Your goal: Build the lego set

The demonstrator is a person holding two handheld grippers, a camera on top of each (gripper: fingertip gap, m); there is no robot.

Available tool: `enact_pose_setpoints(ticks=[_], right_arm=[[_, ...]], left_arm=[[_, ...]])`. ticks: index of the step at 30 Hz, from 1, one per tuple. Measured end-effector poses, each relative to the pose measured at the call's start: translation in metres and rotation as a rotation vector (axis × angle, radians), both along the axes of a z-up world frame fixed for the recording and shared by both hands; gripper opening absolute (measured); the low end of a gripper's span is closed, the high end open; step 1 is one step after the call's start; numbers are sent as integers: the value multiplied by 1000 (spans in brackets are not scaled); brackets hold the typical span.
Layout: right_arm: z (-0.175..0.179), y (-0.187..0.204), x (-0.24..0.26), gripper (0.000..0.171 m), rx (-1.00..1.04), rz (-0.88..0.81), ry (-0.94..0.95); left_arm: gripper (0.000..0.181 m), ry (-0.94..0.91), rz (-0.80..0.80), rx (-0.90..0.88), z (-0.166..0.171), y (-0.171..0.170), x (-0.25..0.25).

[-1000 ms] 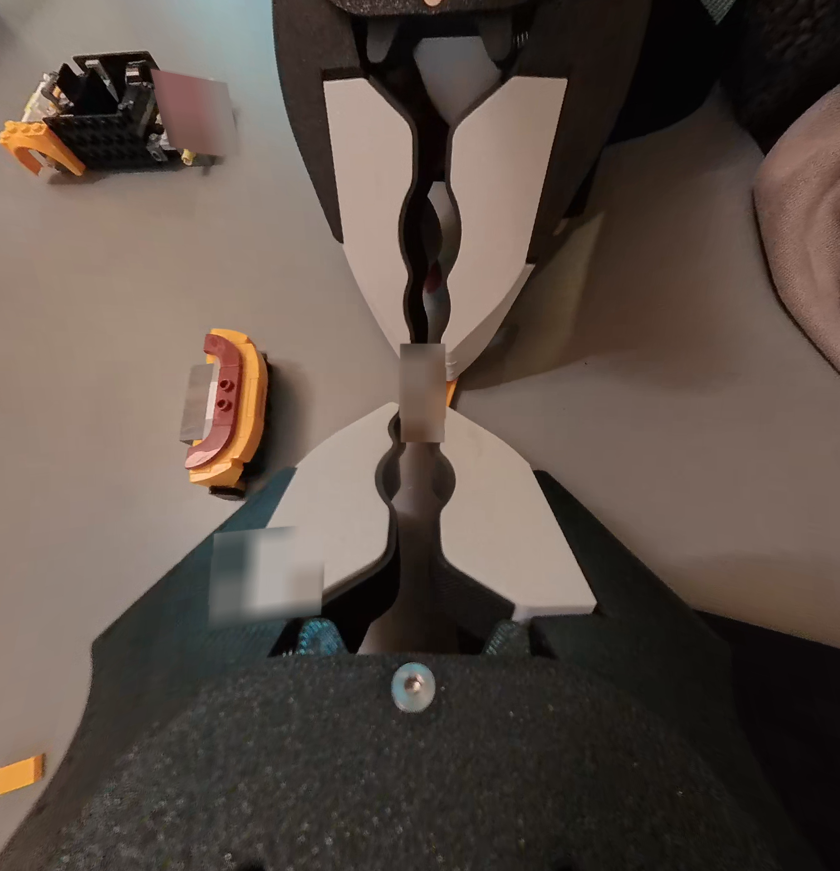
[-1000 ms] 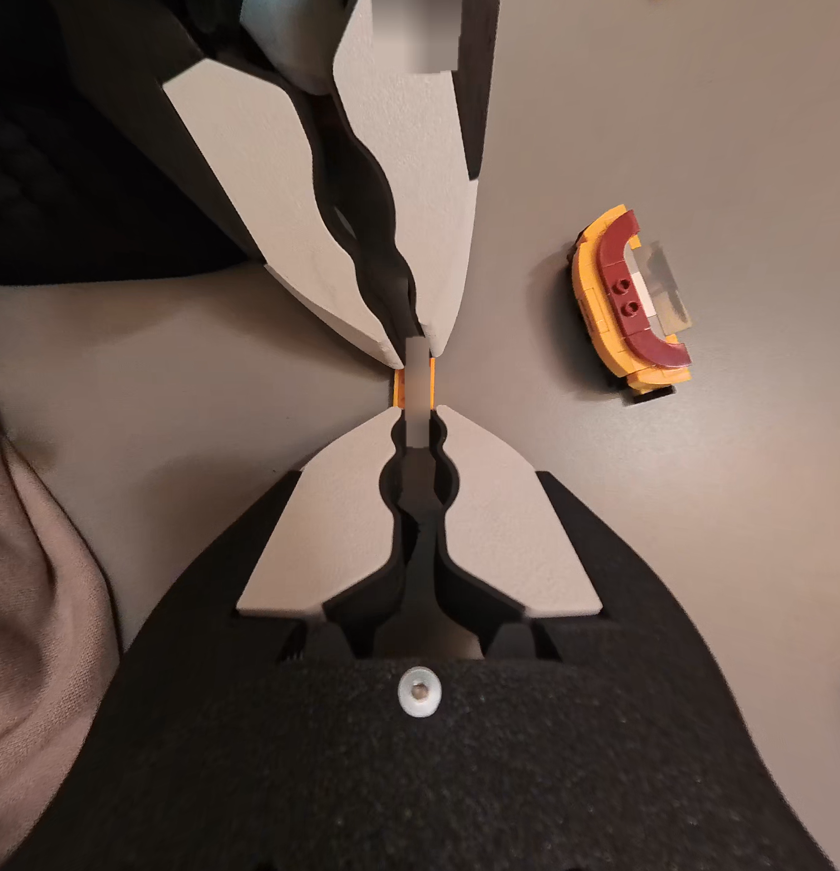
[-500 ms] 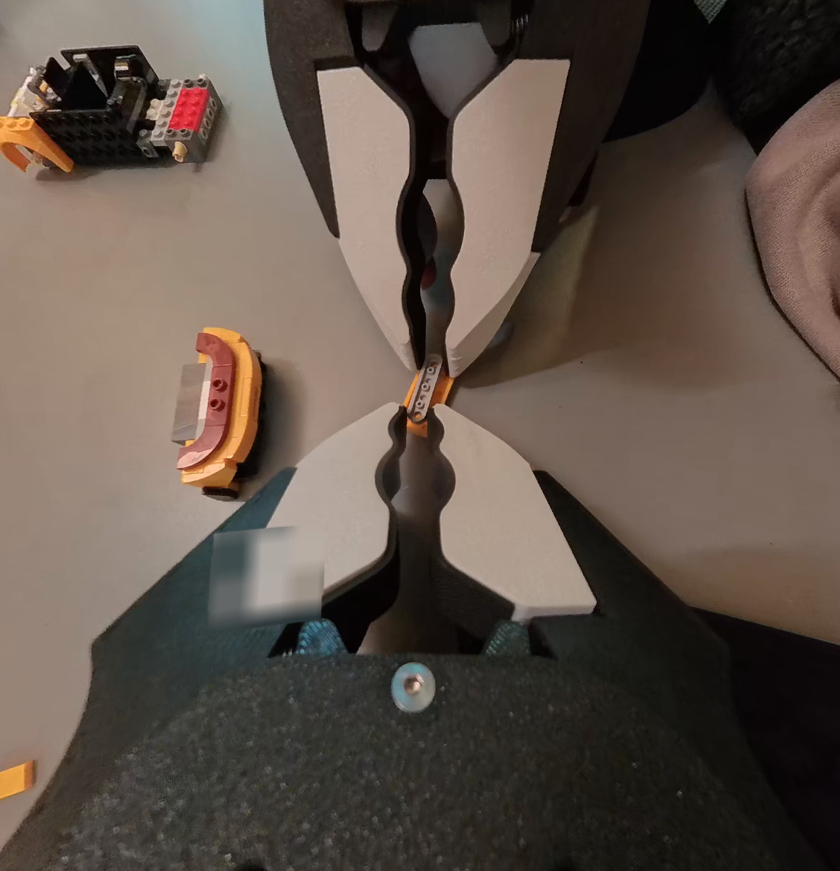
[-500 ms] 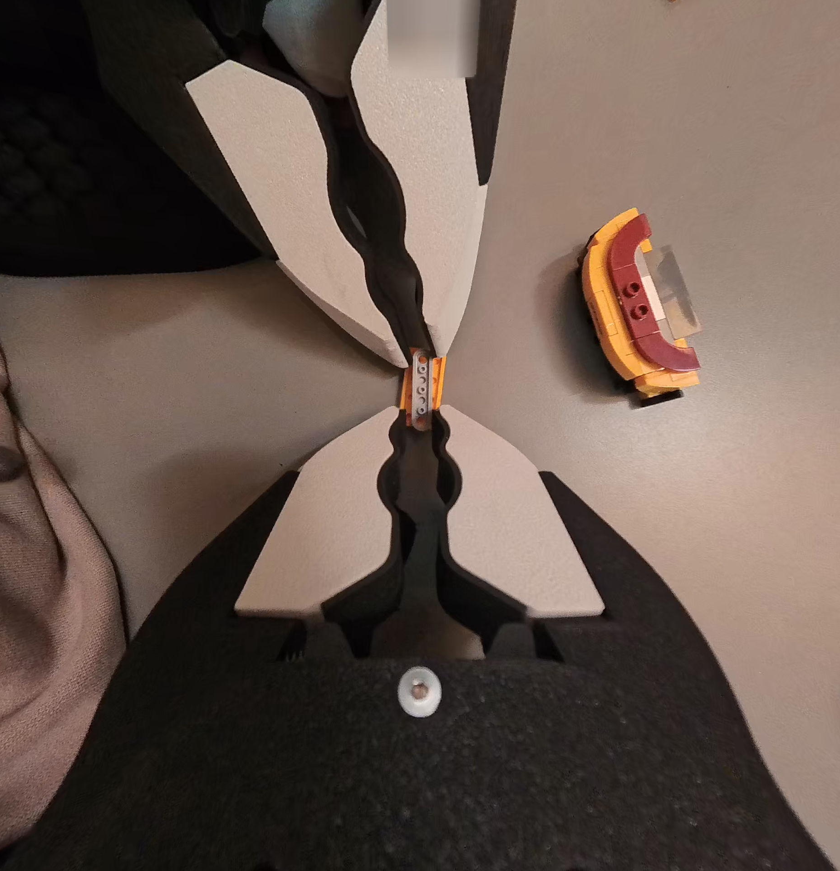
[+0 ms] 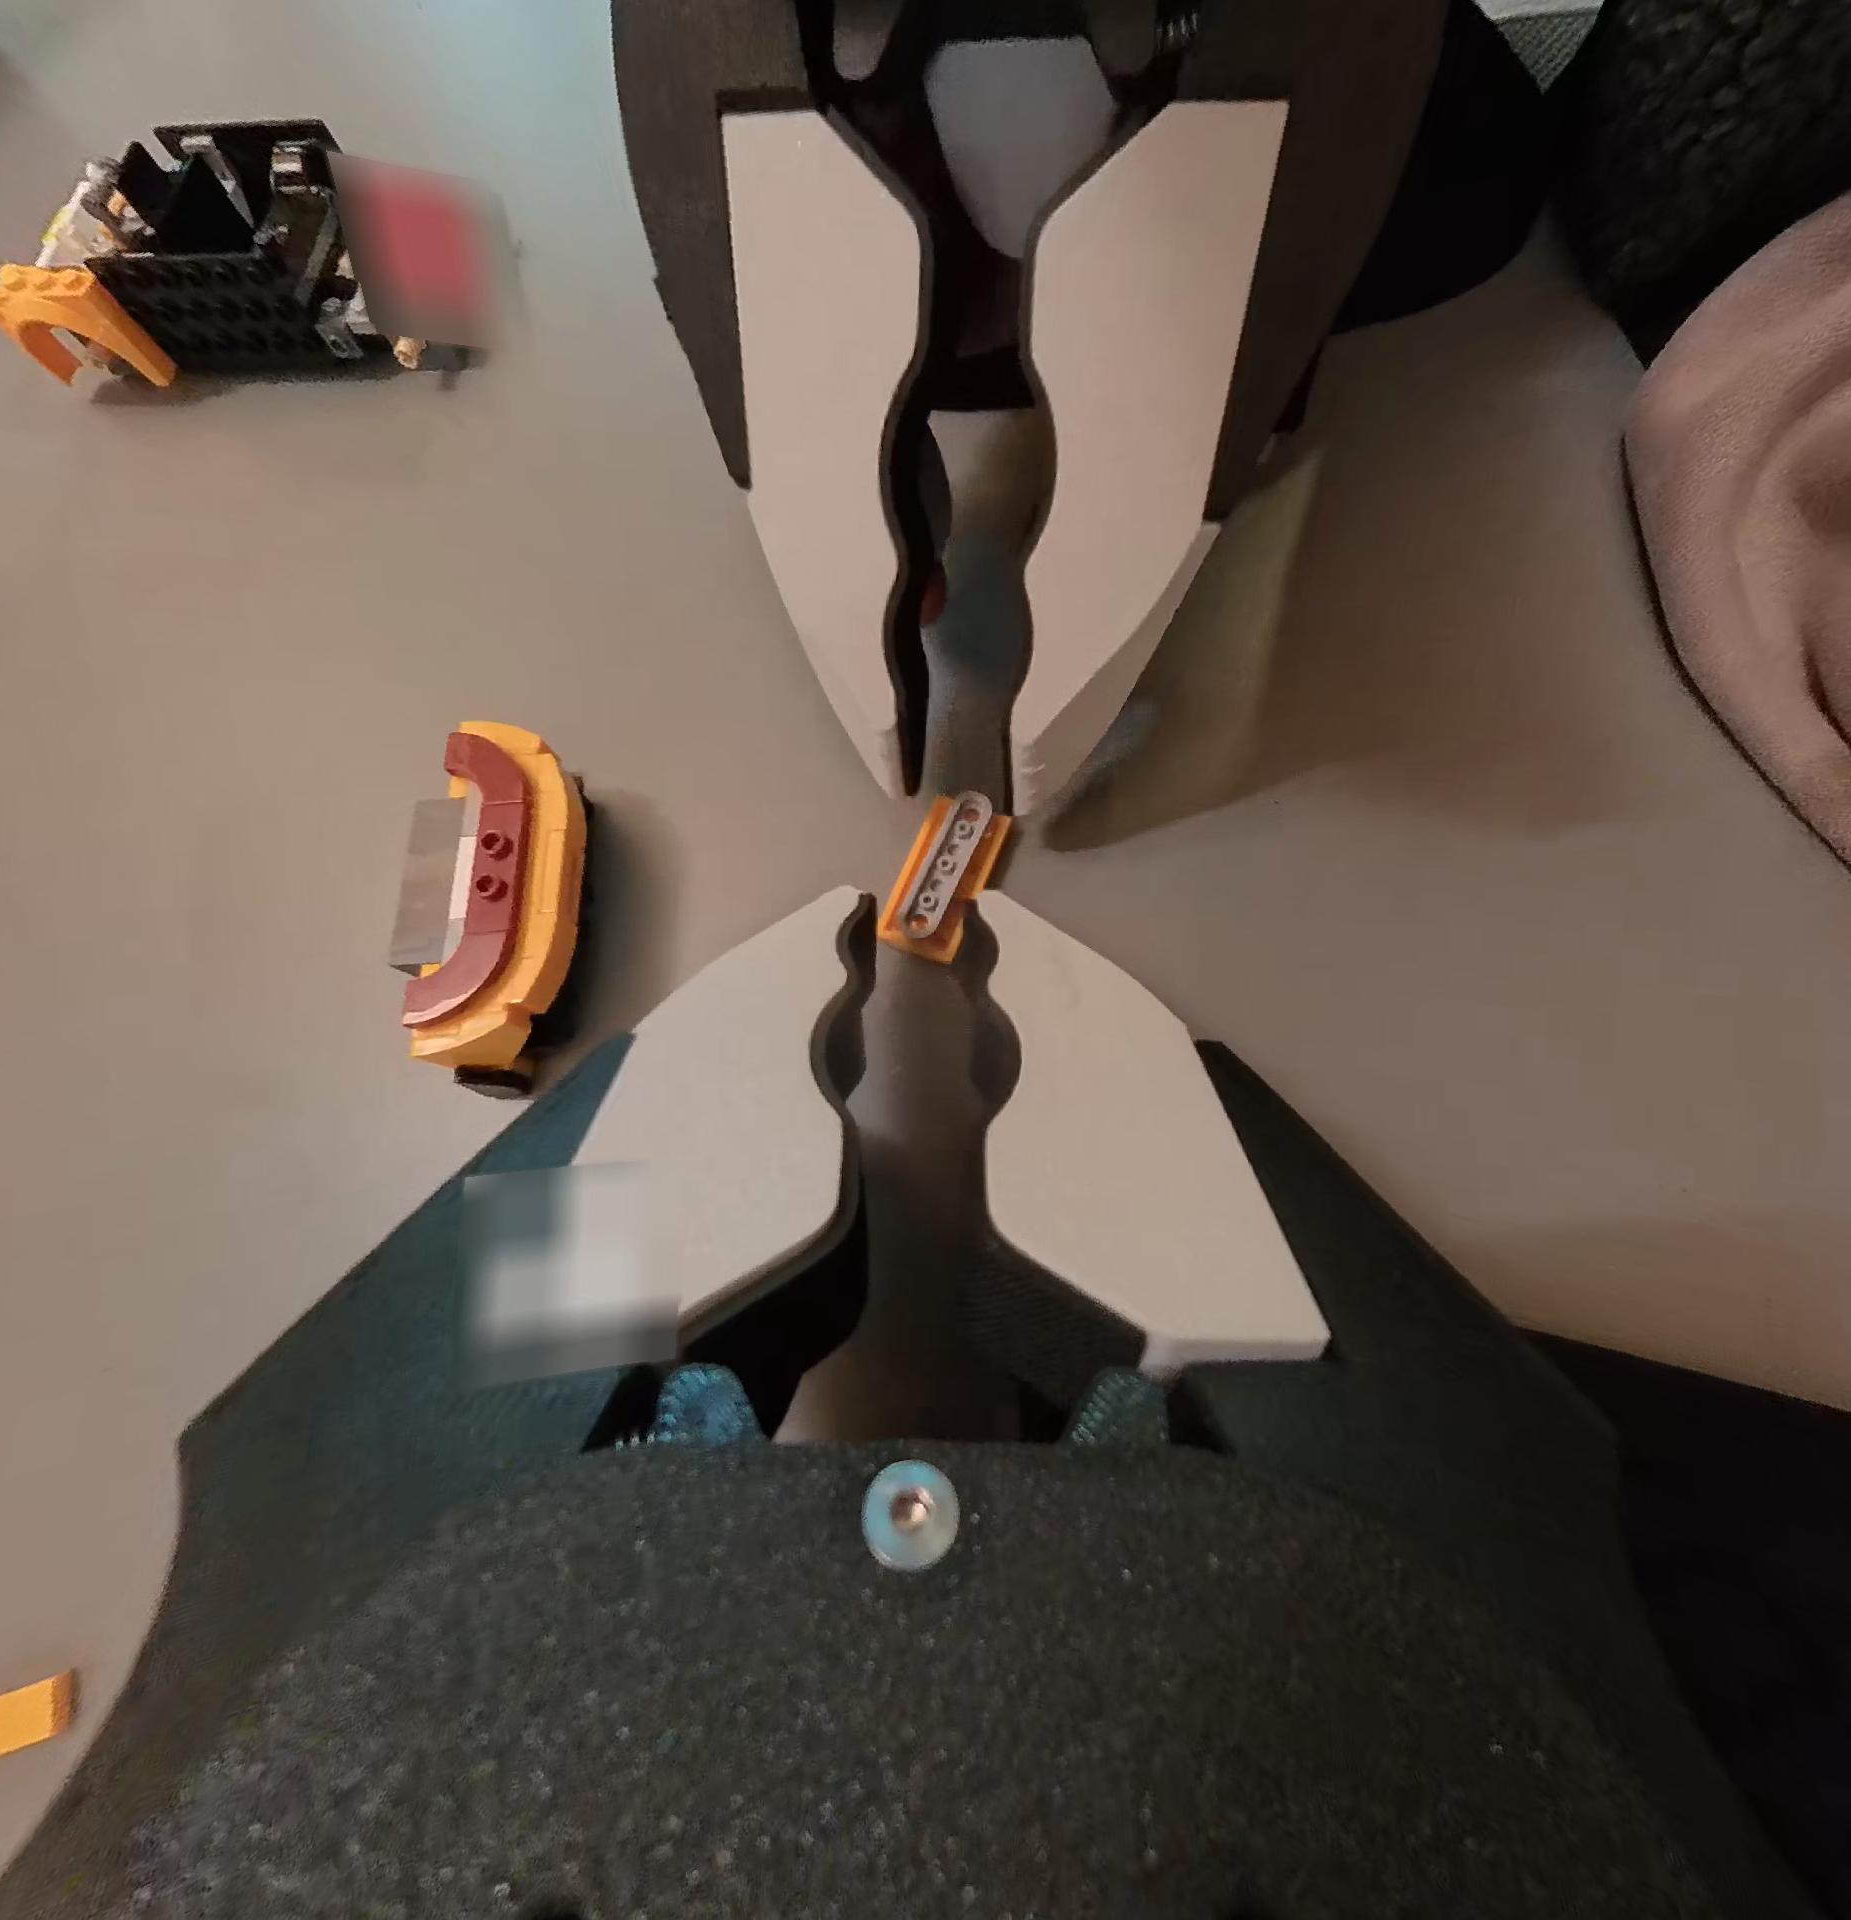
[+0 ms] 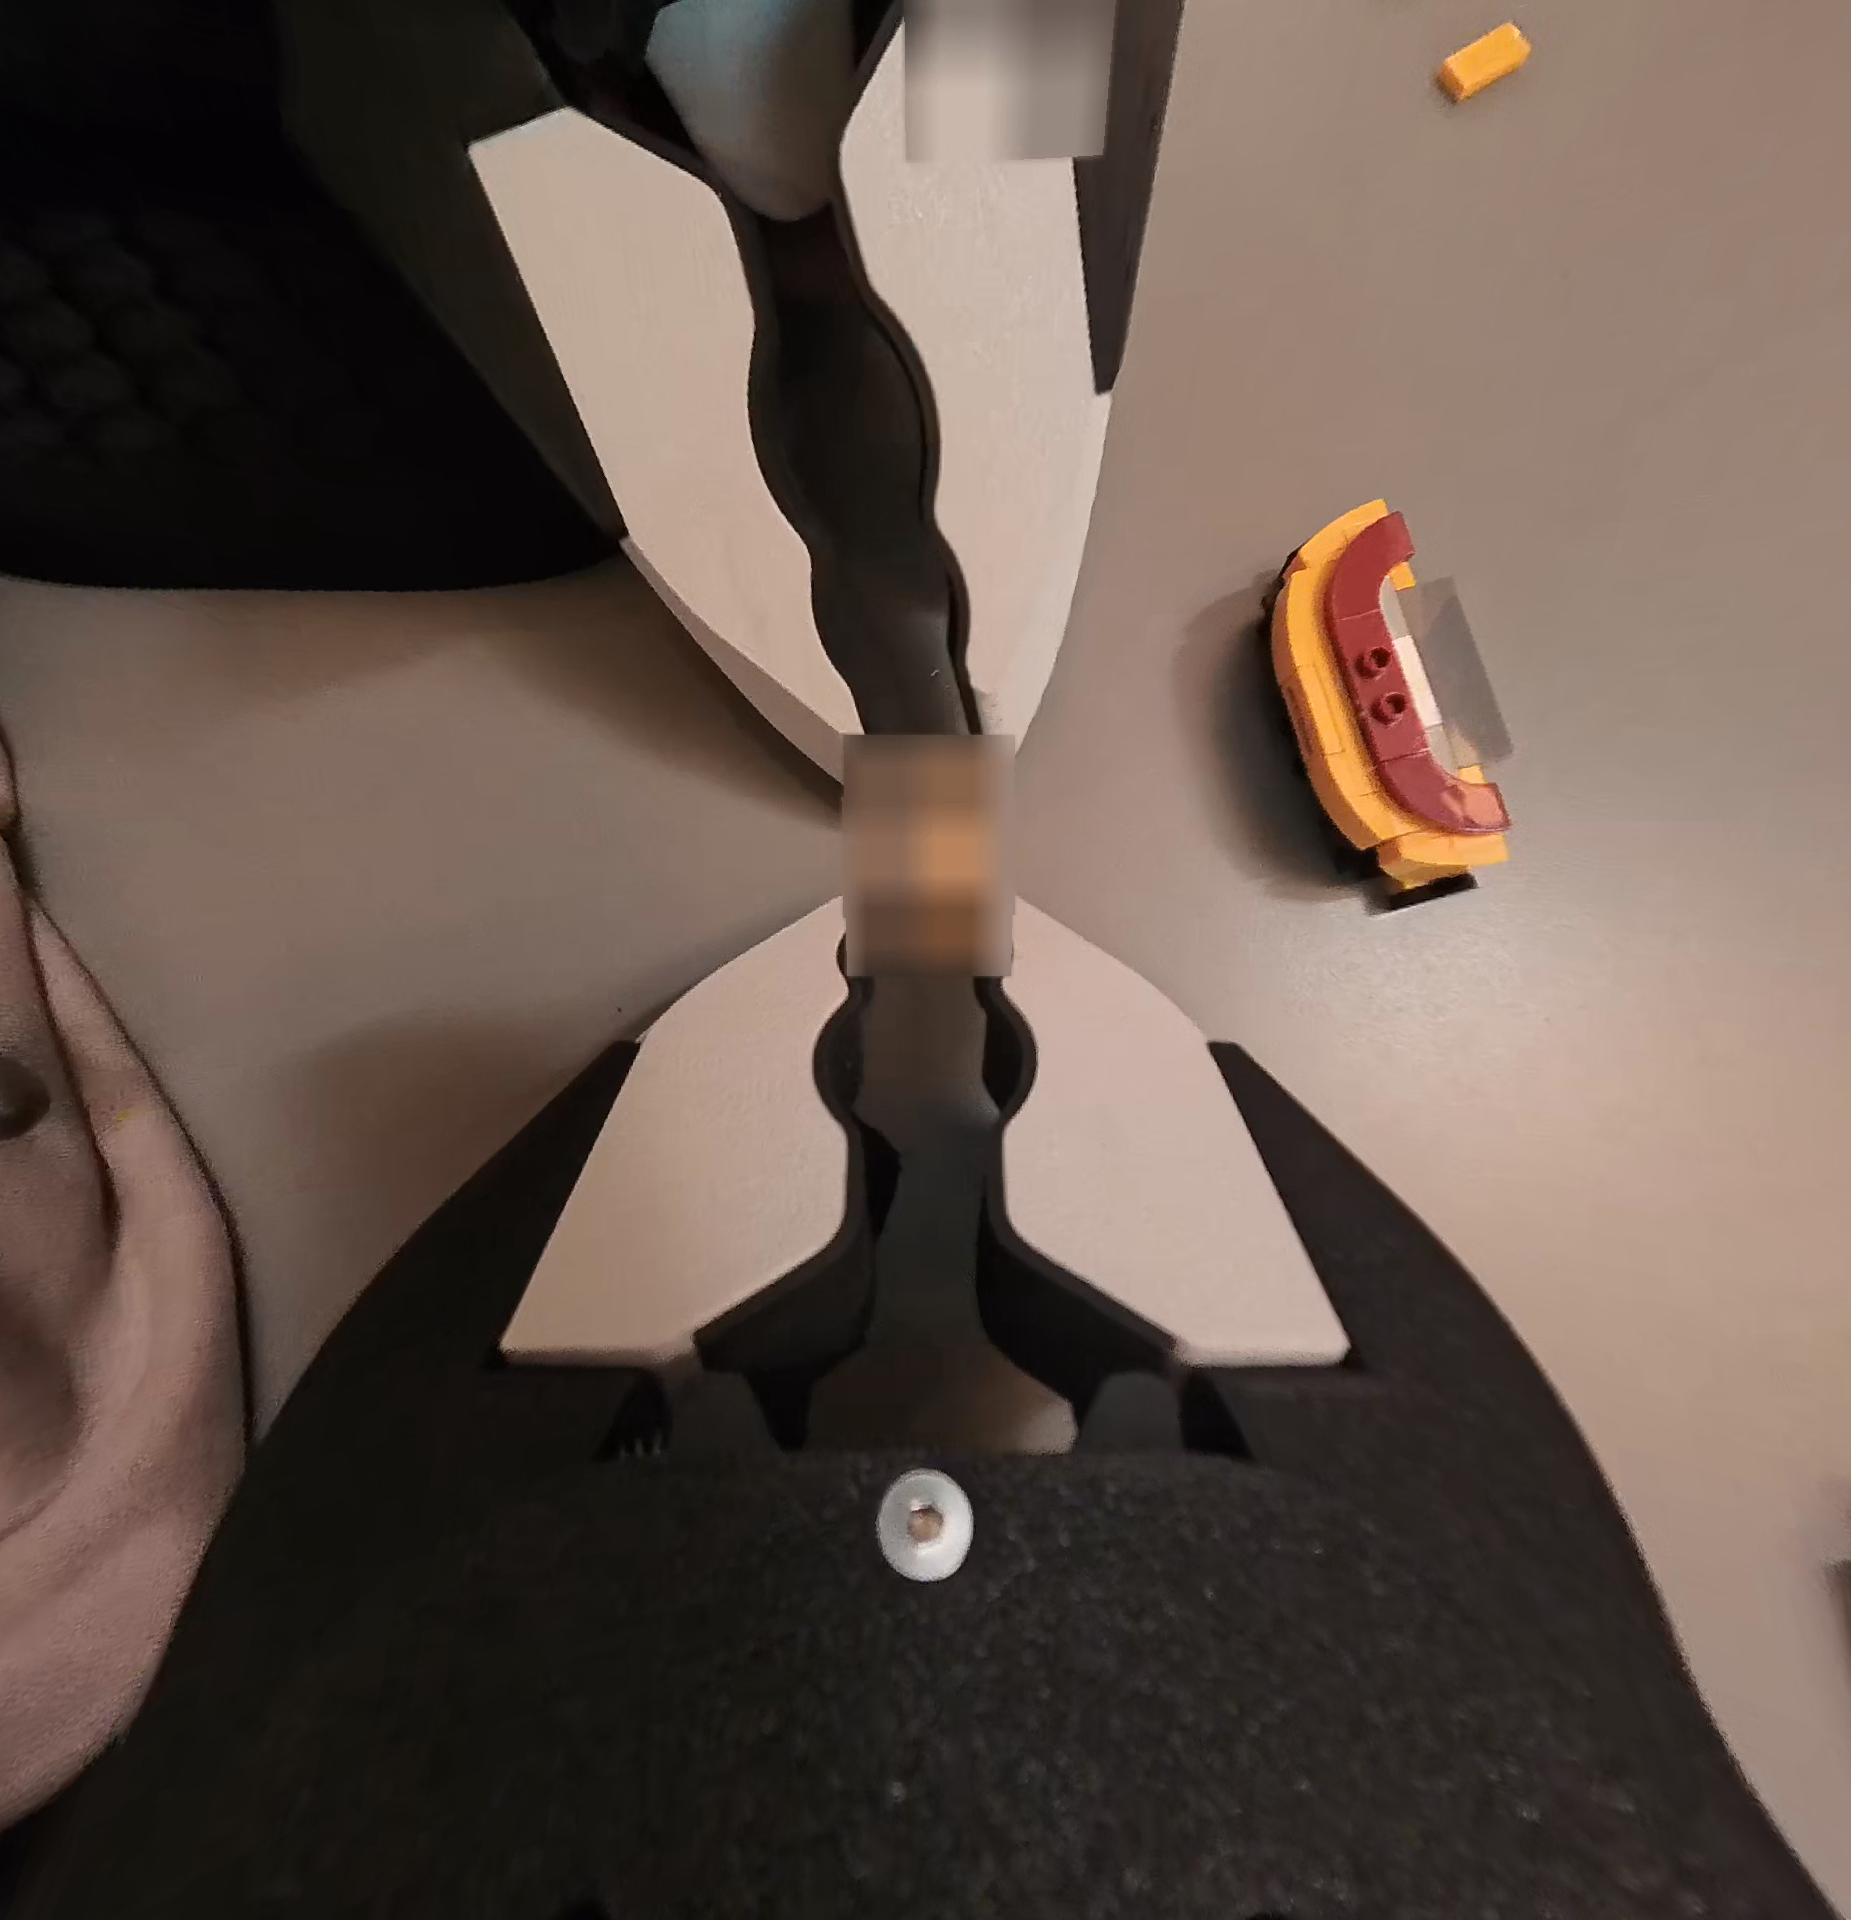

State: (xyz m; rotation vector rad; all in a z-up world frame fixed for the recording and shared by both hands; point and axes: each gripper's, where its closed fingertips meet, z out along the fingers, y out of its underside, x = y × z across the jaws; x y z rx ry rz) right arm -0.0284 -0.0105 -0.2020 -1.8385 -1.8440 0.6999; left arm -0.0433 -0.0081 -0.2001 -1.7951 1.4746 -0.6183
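Observation:
A small orange plate with a grey holed beam on it (image 5: 947, 868) lies tilted between the two grippers, which face each other tip to tip over the grey table (image 5: 225, 623). My left gripper (image 5: 921, 914) has its jaws slightly parted, the tips flanking the plate's near end. My right gripper (image 5: 962, 784) is also slightly parted at the plate's far end. Neither visibly pinches it. In the right wrist view a mosaic patch covers the plate between my right gripper (image 6: 926, 940) and the left gripper (image 6: 916, 727).
A curved orange and dark red sub-assembly with a clear part (image 5: 495, 899) (image 6: 1383, 707) lies beside the grippers. A black model with an orange arch (image 5: 204, 281) sits at far left. Loose orange tiles (image 5: 17, 1714) (image 6: 1484, 60) lie apart. A person's brownish sleeve (image 5: 1783, 520) (image 6: 69, 1143) is near. The tips of both grippers are at nearly the same place.
Both grippers were shut on the plate half a second ago. Now both pairs of jaws have parted and more of the plate shows between the tips.

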Motion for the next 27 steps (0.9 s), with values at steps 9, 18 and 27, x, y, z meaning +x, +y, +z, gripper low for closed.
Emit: enact_pose_setpoints(ticks=[9, 18, 27], right_arm=[[-9, 1, -1, 27, 9, 20, -10], [-11, -2, -4, 16, 30, 149, -90], [-2, -3, -6, 16, -8, 202, -24]], left_arm=[[26, 45, -18, -22, -11, -3, 2], [21, 47, -32, -21, -12, -6, 3], [21, 29, -46, -15, -9, -8, 5]])
